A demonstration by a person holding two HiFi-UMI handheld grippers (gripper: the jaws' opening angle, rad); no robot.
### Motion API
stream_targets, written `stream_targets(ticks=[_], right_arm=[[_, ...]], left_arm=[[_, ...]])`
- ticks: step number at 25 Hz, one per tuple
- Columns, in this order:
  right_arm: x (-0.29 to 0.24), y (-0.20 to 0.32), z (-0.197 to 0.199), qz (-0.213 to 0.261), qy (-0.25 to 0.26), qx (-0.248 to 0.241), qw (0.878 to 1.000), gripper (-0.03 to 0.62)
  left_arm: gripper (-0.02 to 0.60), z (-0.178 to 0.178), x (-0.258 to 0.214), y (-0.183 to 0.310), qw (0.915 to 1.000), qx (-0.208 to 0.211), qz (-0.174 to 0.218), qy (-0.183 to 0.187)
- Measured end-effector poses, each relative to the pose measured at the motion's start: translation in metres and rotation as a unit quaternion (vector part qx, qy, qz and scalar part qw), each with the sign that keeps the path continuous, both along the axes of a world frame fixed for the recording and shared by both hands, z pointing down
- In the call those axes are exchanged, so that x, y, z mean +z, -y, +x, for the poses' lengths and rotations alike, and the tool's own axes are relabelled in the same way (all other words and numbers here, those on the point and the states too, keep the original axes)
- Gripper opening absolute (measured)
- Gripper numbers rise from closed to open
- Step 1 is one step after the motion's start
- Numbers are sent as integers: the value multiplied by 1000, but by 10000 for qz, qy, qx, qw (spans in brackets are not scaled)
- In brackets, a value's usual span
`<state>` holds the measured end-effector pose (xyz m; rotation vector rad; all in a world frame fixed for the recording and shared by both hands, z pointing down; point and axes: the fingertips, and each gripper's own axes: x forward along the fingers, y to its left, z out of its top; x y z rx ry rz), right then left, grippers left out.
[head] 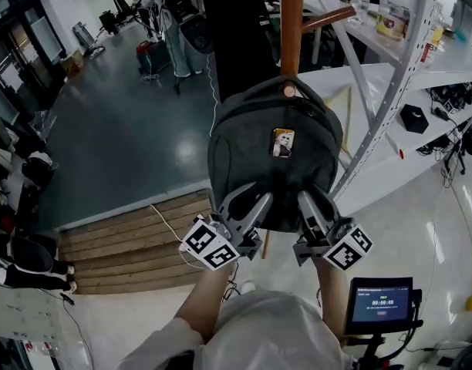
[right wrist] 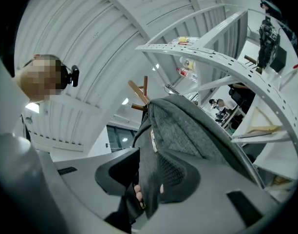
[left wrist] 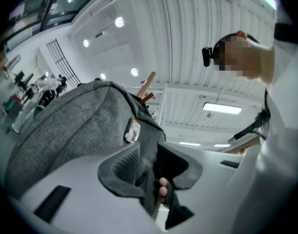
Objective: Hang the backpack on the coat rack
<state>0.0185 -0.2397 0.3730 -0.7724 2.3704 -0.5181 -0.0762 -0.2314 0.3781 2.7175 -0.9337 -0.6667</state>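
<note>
A dark grey backpack [head: 274,156] with a small yellow tag hangs upright against the wooden pole of the coat rack [head: 291,21], its top handle at a round peg end [head: 288,91]. Whether the handle rests on the peg, I cannot tell. My left gripper [head: 247,206] grips the bag's lower left edge, and my right gripper [head: 313,206] grips its lower right edge. In the left gripper view, backpack [left wrist: 66,130] fabric is pinched between the pads of the left gripper [left wrist: 149,174]. In the right gripper view, a fold of the backpack [right wrist: 193,130] is likewise clamped in the right gripper [right wrist: 146,179], with rack pegs [right wrist: 139,94] above.
A white perforated metal shelf [head: 390,75] holding bottles and boxes stands close on the right. Wooden steps [head: 136,241] with a white cable lie at lower left. A small screen on a stand [head: 381,303] is at lower right. People stand far back at a workbench [head: 170,21].
</note>
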Motion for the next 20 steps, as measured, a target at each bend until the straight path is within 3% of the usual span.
stream_targets(ticks=[2,5,7,11,15,17,20], right_arm=[[-4,-3,-5,-58,371,-322,9988,124],[-14,-12,-13,63,1026,-456,9937,126],[-20,-17,-16,117,1415,-536,9884,126],[-27,-24,-22,100,2079,-1020,9728,127],[-43,-40,-28,542,1946,-1122,9729,171],[-50,-45,-30,746,1784,-1134,9746,178],[-52,-49,-39,882,1244,-1075,9824,176]], left_arm=[[118,-2,-6,-8,9960,486,-185,-720],[118,-6,-18,-14,9759,887,-363,-1961],[118,-2,-25,-16,9664,943,-336,-2368],[117,-5,-35,-17,9536,1049,-317,-2804],[117,-11,-44,-22,9455,1190,-151,-3028],[118,-8,-50,-27,9479,1287,12,-2915],[117,2,-52,-29,9616,1267,123,-2433]])
